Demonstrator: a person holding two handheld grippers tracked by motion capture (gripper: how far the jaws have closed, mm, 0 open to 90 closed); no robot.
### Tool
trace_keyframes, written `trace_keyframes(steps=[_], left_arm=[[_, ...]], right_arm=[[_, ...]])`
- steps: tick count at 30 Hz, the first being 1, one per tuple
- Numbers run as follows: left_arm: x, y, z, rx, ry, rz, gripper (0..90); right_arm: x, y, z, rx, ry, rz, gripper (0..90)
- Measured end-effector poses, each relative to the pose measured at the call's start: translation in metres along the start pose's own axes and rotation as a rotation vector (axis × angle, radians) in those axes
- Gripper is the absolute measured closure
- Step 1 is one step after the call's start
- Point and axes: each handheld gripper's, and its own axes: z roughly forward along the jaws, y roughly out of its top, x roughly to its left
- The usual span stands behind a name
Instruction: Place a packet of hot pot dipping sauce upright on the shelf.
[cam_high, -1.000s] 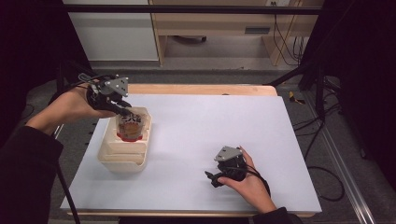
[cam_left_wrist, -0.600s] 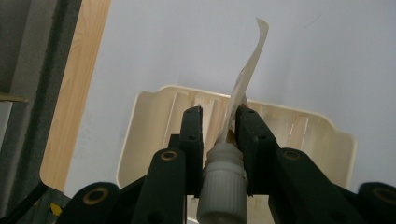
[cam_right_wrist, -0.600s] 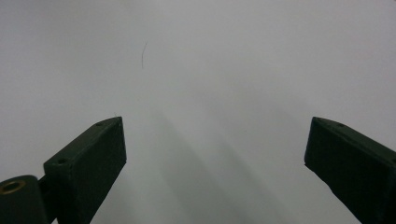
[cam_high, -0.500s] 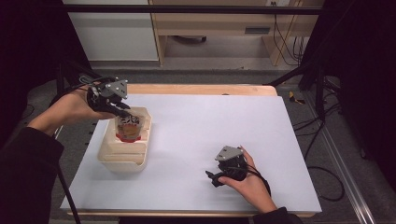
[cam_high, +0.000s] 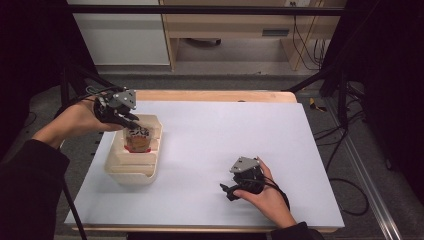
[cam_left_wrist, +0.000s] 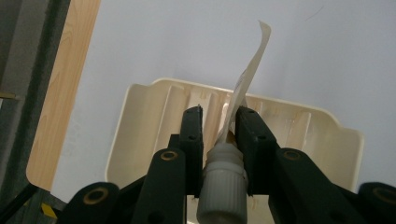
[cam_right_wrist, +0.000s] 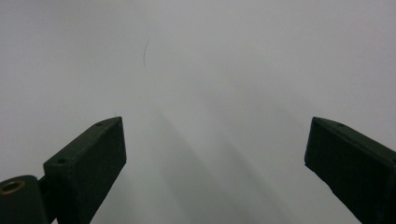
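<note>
A brown spouted pouch (cam_high: 137, 139) stands upright in a cream plastic tray (cam_high: 131, 172) at the table's left. My left gripper (cam_high: 131, 120) reaches in from the left and is shut on the pouch's top. In the left gripper view the jaws (cam_left_wrist: 219, 114) clamp the white screw cap (cam_left_wrist: 223, 179), and the pouch's thin edge (cam_left_wrist: 247, 79) rises beyond them over the tray (cam_left_wrist: 154, 121). My right gripper (cam_high: 227, 191) rests on the white table near the front, right of centre. It stands open (cam_right_wrist: 215, 140) with nothing between its jaws.
The white sheet (cam_high: 225, 130) covers the wooden table, whose far edge (cam_high: 215, 95) shows beyond it. Black frame posts and cables stand at both sides of the table. A cabinet and a shelf stand behind.
</note>
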Motion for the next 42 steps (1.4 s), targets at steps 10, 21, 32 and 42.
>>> trace_keyframes(steps=[10, 21, 32, 42], left_arm=[[-0.002, -0.005, 0.011, 0.002, -0.015, 0.0, 73.1], [-0.004, -0.013, 0.02, 0.004, -0.025, -0.011, 73.1], [-0.006, -0.021, 0.025, -0.001, -0.033, -0.018, 73.0], [-0.006, -0.026, 0.027, -0.003, -0.036, -0.028, 73.0]], right_arm=[[-0.001, 0.0, 0.0, 0.001, -0.002, 0.001, 6.1], [0.0, 0.0, 0.0, 0.005, 0.0, -0.003, 6.1], [0.001, 0.0, 0.001, 0.004, 0.0, 0.0, 6.1], [-0.001, 0.0, 0.001, 0.006, 0.001, 0.001, 6.1]])
